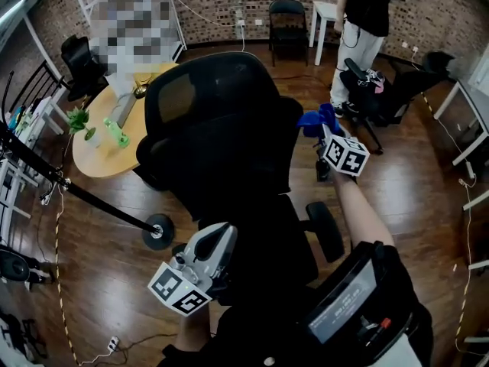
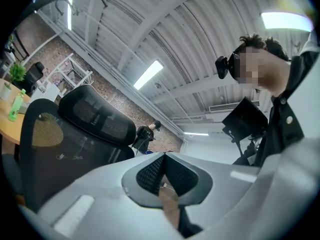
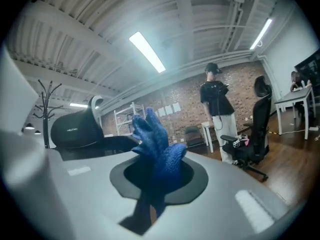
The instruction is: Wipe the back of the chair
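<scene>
Between the two claws, one black chair (image 1: 221, 128) is standing, with its mesh back and headrest rising ahead of the left claw (image 1: 220, 234) and just left of the right claw (image 1: 322, 136).

Count: two claws, one blue cloth (image 1: 315, 121), one chair at hand, three further chairs well beyond the right claw, one round wooden table (image 1: 99, 163) far left of the left claw, one green bottle (image 1: 116, 132) lying on that table, and one person (image 1: 365, 17) standing well beyond the right claw.

Right claw: the jaws are pinching the blue cloth, which is bunching upward out of them in the right gripper view. The cloth is sitting beside the right edge of the chair back; contact cannot be confirmed. The bare forearm (image 1: 363, 216) is reaching forward, stretched out.

Left claw: the jaws are pressing together with nothing between them. It is being held low and close to the body, tilting steeply upward, with the chair back lying to its left.
</scene>
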Demonstrator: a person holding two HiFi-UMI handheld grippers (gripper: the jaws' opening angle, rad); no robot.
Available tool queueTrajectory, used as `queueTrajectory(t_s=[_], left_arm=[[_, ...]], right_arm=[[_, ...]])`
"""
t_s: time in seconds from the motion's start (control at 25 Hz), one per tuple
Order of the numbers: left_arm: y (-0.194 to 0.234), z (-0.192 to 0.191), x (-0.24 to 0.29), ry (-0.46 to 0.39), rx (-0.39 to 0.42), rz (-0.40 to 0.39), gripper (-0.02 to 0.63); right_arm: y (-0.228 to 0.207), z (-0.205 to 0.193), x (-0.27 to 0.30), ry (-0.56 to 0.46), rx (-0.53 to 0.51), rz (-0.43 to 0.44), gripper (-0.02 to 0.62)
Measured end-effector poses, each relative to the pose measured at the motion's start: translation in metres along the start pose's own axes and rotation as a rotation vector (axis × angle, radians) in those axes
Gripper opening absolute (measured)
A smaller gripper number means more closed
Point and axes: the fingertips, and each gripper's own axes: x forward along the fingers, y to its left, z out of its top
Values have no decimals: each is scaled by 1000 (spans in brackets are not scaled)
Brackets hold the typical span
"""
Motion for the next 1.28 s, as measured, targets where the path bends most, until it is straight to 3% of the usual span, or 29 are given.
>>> queueTrajectory(t_s=[0.16,0.4,0.84,1.28], left_arm=[[-3,2,-7,-10,-7,-5,3],[7,16,-49,-49,5,110,3],[27,38,-161,-148,49,414,3],[22,49,-226,-214,71,600,3]], right_arm=[[9,3,-8,-21,-22,-16,52],[88,-38,25,80,-70,125,52],[331,-125,54,162,-150,553,52],[499,-205,28,333,-213,883,52]])
